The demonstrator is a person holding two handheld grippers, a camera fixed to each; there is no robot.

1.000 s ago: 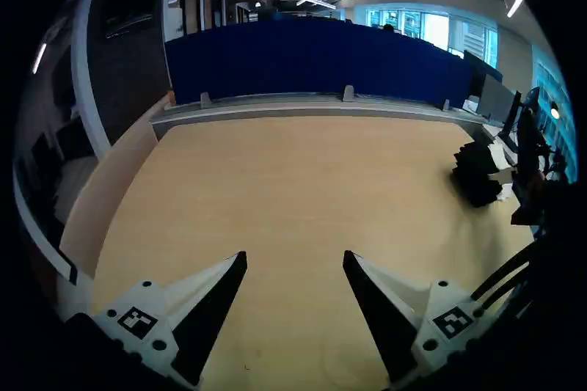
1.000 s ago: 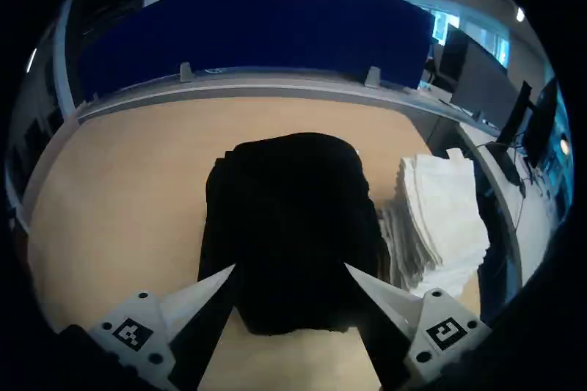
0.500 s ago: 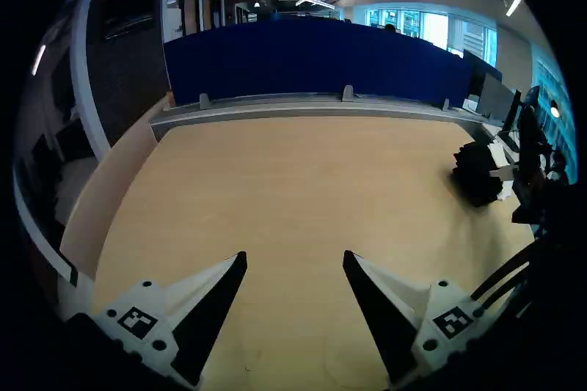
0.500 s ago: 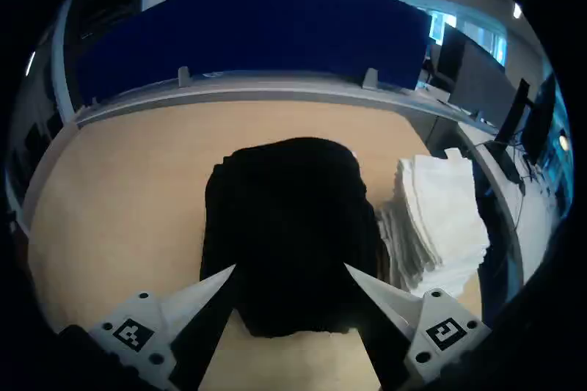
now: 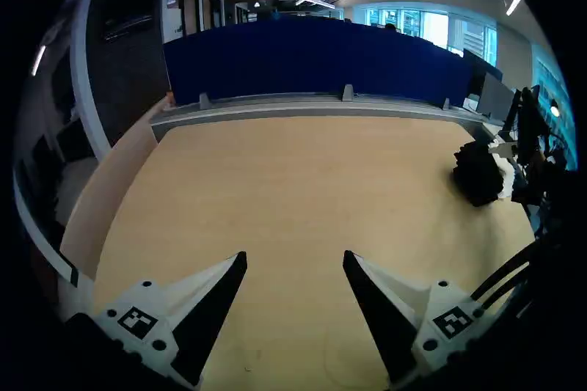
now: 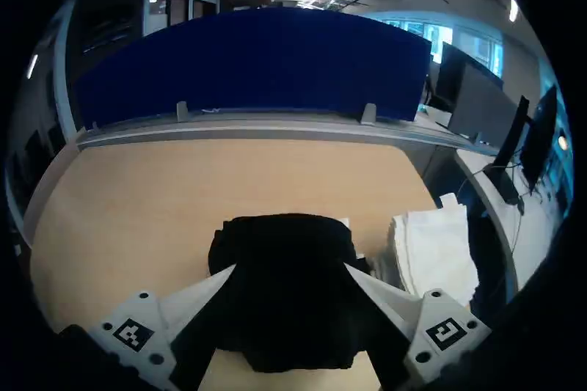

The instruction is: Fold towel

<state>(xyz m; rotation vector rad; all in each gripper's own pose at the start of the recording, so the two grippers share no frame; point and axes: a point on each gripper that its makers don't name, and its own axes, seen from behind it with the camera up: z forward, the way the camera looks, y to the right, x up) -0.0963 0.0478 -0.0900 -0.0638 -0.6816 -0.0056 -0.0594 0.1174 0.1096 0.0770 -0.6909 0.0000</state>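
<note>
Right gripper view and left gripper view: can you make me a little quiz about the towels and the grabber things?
1. True or false: the left gripper is holding a towel.
2. Pick one: in the right gripper view, what lies just to the right of the black towel pile?
A. a white towel stack
B. a red cup
C. a book
3. Fill in the gap: the long divider standing behind the table is coloured ____.

Key: 1 false, its fingers are open over bare table. 2 A. 3 blue.
</note>
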